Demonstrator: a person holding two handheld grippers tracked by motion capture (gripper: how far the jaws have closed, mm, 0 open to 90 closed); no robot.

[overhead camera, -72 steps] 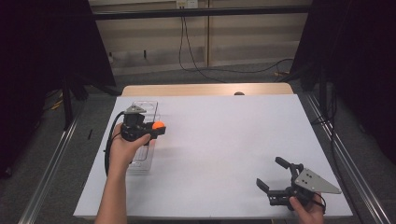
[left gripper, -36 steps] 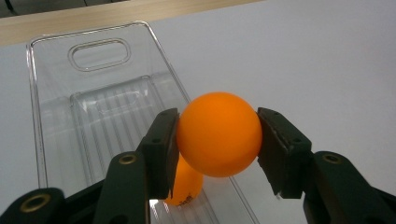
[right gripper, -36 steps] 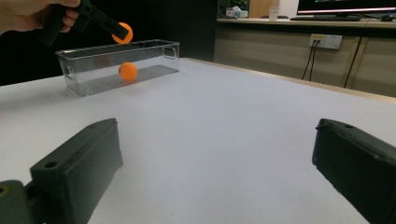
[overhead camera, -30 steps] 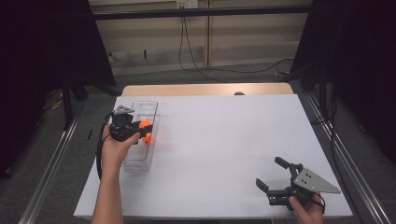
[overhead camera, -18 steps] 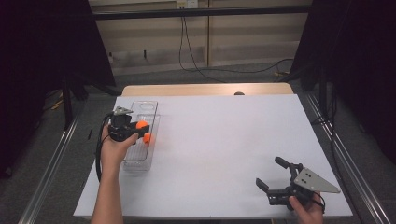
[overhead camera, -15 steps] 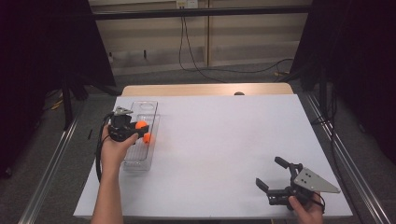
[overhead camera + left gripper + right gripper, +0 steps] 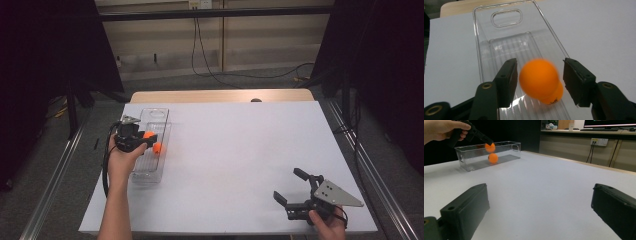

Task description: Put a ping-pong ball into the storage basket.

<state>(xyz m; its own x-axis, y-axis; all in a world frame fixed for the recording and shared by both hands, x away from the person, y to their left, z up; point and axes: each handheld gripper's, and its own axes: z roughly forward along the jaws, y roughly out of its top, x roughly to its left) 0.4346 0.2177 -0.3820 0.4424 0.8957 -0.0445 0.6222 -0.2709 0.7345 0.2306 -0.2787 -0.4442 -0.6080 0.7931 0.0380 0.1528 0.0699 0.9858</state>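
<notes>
Since the earlier high-view frames, the left tongs [image 7: 150, 142] have been carrying an orange ball from above the near part of the clear bin [image 7: 165, 114] toward its middle, and their jaws have just been opening. Now, in the left gripper view, the upper ball [image 7: 539, 77] is hanging blurred between the two black jaws with a visible gap on either side, so the pads are no longer pressing on it; it is looking very much like a ball in the act of dropping. That suggests the release step of putting balls into the bin is happening right now, and this ball is probably about to join the one already inside.

A second orange ball [image 7: 554, 96] is lying on the ribbed floor of the bin, directly under the falling one and partly hidden by it; dark print is showing on its lower side. In the right gripper view both balls are showing through the clear wall, one above the other. Both are looking smooth, round, plain orange and light.

The right tongs [image 7: 292, 195] are resting near the near right corner of the white table [image 7: 250, 150], well apart from the bin, jaws standing wide and holding nothing.
</notes>
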